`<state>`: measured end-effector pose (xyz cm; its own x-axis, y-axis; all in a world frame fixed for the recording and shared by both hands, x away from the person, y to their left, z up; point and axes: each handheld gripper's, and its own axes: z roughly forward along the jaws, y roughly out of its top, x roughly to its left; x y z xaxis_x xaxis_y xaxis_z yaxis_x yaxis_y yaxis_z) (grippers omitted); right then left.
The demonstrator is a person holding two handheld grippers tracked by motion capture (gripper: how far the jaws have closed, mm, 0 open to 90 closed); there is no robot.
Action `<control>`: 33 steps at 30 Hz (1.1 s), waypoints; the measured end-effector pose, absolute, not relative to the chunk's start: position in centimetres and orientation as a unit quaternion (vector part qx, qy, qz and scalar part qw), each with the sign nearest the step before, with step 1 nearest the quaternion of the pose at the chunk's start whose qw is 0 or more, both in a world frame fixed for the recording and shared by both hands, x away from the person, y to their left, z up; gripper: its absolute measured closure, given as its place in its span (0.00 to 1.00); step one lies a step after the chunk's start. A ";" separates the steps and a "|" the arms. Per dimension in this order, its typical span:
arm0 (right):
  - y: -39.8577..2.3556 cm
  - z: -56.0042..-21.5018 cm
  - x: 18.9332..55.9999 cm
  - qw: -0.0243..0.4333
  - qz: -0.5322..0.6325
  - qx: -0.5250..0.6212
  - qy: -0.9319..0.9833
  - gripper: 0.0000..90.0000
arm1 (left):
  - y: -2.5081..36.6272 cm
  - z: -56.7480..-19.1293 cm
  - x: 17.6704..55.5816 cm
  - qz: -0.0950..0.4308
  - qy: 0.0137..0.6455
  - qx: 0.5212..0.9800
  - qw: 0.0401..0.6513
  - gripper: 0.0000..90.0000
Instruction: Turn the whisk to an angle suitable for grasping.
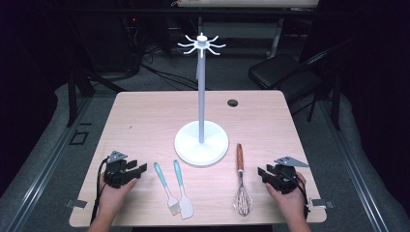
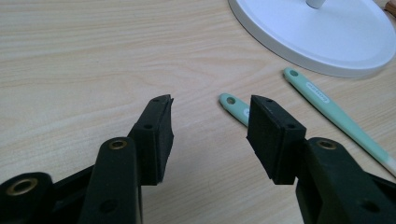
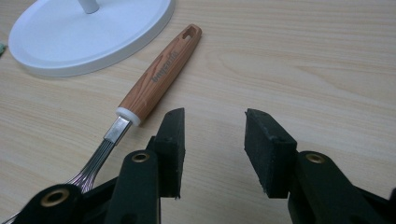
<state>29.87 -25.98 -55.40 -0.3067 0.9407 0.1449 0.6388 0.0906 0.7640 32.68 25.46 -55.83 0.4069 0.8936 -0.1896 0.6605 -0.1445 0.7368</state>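
High view: looks like the very start, with nothing picked up yet. Left tool [image 1: 140, 167] down on the bench [image 1: 145, 116], to the left of the white stand [image 1: 201, 140], jaws apart and empty. Right tool [image 1: 261, 171] to the right of the stand, jaws apart and empty too.

Three things lying flat in front of the stand, all on its near side. Whisk [image 1: 241, 181] just right of the stand's round foot, close beside the right tool. Brush [image 1: 166, 188] and spatula [image 1: 183, 191] side by side, just left of the foot, with the brush closer to the left tool.

Long way of the whisk: from the stand toward the near edge. Brown handle end, with its hole, pointing at the stand; wire head pointing away from it. Same for the brush and the spatula: green handle ends, each with a small hole, up near the stand, leaning a little to the left, heads far from it.

Probably the job: hang each thing on the hooks at the top of the stand. Next move, as a guess: slide a tool over a handle, squeeze across the thin way, lift, then bring the hole up to a hook.
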 end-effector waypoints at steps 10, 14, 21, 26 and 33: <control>-25.6 -55.2 29.7 0.189 0.385 0.547 0.719 0.61 | 24.7 -55.5 32.6 0.158 0.523 0.748 0.378 0.56; -25.3 -55.0 29.7 0.189 0.390 0.539 0.722 0.59 | 24.8 -55.4 32.5 0.159 0.524 0.745 0.380 0.56; -24.6 -54.4 29.9 0.177 0.399 0.529 0.728 0.61 | 24.9 -55.2 32.2 0.145 0.523 0.740 0.397 0.57; -24.0 -54.4 30.1 0.164 0.391 0.536 0.730 0.65 | 24.5 -54.9 32.0 0.129 0.511 0.744 0.412 0.60; -23.0 -53.0 30.5 0.168 0.388 0.536 0.731 0.66 | 23.8 -54.9 31.7 0.119 0.505 0.745 0.419 0.61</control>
